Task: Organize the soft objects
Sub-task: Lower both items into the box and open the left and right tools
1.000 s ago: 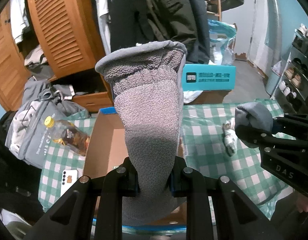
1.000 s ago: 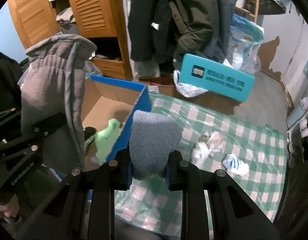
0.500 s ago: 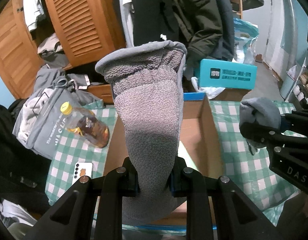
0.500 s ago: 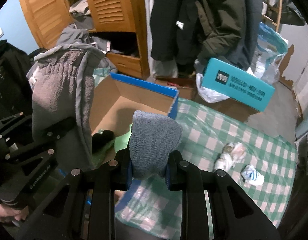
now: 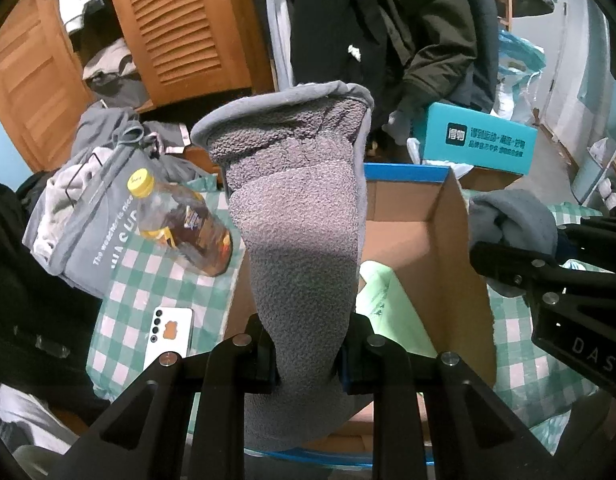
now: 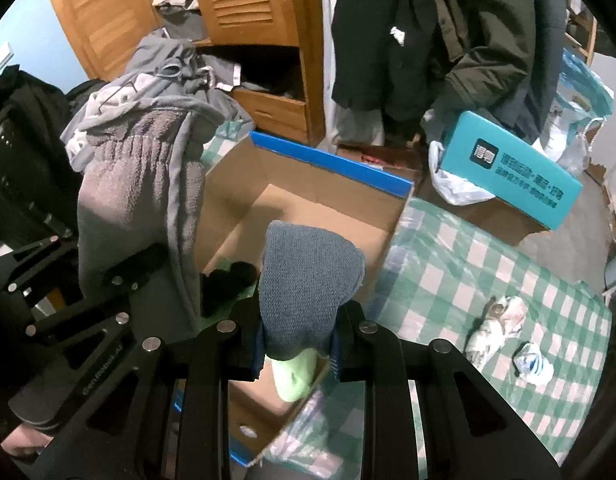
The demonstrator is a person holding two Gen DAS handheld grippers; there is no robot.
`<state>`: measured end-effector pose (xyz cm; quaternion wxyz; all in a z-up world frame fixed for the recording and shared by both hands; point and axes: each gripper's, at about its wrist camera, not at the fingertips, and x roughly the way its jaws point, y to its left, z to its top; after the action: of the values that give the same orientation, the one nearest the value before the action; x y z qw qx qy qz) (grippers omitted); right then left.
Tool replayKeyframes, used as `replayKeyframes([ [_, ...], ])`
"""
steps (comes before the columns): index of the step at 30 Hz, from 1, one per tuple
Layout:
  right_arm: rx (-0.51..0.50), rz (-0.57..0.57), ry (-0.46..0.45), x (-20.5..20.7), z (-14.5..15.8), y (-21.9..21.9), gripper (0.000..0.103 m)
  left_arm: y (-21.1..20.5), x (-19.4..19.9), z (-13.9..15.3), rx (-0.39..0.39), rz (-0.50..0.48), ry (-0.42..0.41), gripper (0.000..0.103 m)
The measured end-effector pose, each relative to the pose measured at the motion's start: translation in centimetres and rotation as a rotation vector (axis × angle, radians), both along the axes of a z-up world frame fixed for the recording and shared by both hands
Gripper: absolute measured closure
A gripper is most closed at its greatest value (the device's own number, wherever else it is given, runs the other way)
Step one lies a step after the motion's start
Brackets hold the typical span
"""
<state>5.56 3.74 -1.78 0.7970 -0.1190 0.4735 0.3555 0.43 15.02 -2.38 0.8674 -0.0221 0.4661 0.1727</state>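
The open brown cardboard box with a blue rim [image 6: 328, 160] sits right below and ahead of both grippers. The left gripper [image 5: 308, 356] is clamped on a long fuzzy grey sock [image 5: 300, 216] that stands up tall. The right gripper [image 6: 296, 344] is clamped on a shorter blue-grey knit sock [image 6: 308, 280]. The box rests on a green-and-white checked cloth [image 6: 488, 280], with small balled socks [image 6: 504, 316] well apart.

Louvred orange-brown wooden wardrobe doors [image 5: 180, 28] behind; pale blue painted wall [image 6: 12, 28] left; grey bare floor [image 5: 556, 160] right; dim lighting.
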Motion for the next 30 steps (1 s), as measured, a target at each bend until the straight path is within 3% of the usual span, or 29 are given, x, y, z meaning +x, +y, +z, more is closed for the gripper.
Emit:
replayKeyframes([
  [6, -0.003, 0.014, 0.016, 0.1, -0.6, 0.8, 0.078, 0.4, 0.2, -0.5, -0.004, 0.011, 0.015, 0.075],
  [12, 0.013, 0.004, 0.03, 0.5, -0.5, 0.5, 0.067, 0.1, 0.2, -0.3, 0.002, -0.005, 0.01, 0.058],
  [14, 0.013, 0.001, 0.027, 0.5, -0.5, 0.3, 0.064, -0.1, 0.1, -0.1, 0.017, -0.004, 0.002, 0.044],
  [16, 0.016, -0.005, 0.026, 0.5, -0.3, 0.1, 0.059, -0.1, 0.1, 0.1, 0.031, 0.0, -0.006, 0.039],
  [20, 0.028, -0.017, 0.02, 0.6, 0.0, -0.5, 0.049, -0.1, 0.0, 0.3, 0.032, 0.003, -0.009, 0.039],
  [30, 0.021, -0.039, 0.011, 0.7, 0.2, -1.7, 0.046, -0.9, 0.1, 0.5, 0.048, -0.014, -0.006, 0.037],
])
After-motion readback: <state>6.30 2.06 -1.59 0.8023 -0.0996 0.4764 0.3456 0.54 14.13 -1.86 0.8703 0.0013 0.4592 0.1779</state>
